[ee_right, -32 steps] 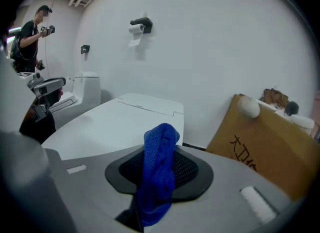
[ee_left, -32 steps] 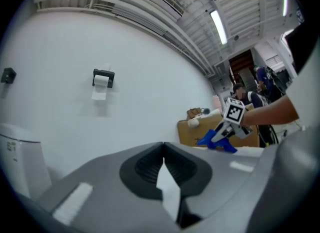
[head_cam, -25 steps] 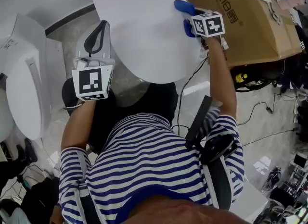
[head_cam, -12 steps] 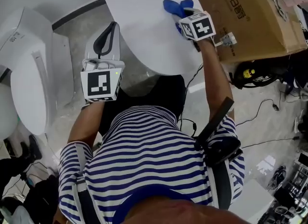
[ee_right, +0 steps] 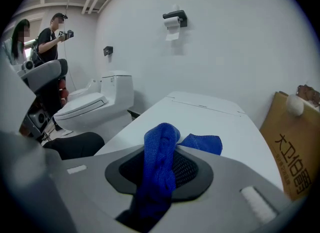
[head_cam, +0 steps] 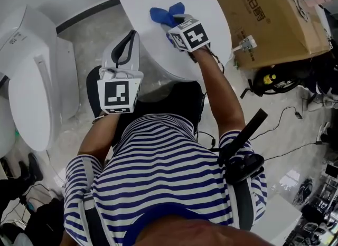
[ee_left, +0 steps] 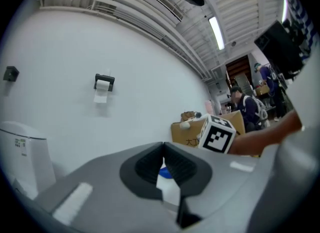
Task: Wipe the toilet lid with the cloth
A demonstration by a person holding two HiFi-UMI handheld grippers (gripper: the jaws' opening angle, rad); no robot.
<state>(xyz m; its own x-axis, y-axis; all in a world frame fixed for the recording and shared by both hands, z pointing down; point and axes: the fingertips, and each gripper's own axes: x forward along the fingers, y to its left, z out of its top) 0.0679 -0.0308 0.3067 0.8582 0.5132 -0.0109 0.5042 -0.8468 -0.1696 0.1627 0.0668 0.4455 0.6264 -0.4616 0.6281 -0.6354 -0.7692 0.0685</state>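
White-walled room: blue cloth (head_cam: 162, 13) on toilet lid's (head_cam: 211, 12) left half, pinched in right gripper (head_cam: 174, 24). Left gripper (head_cam: 124, 47), jaws together & empty, off lid's left edge. Prob. mid-wipe; coverage unclear.

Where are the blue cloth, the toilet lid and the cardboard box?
blue cloth (ee_right: 159, 162), right gripper view, the bunched upright fold.
toilet lid (head_cam: 208, 12), head view, bare white top.
cardboard box (head_cam: 269, 12), head view, brown top face.
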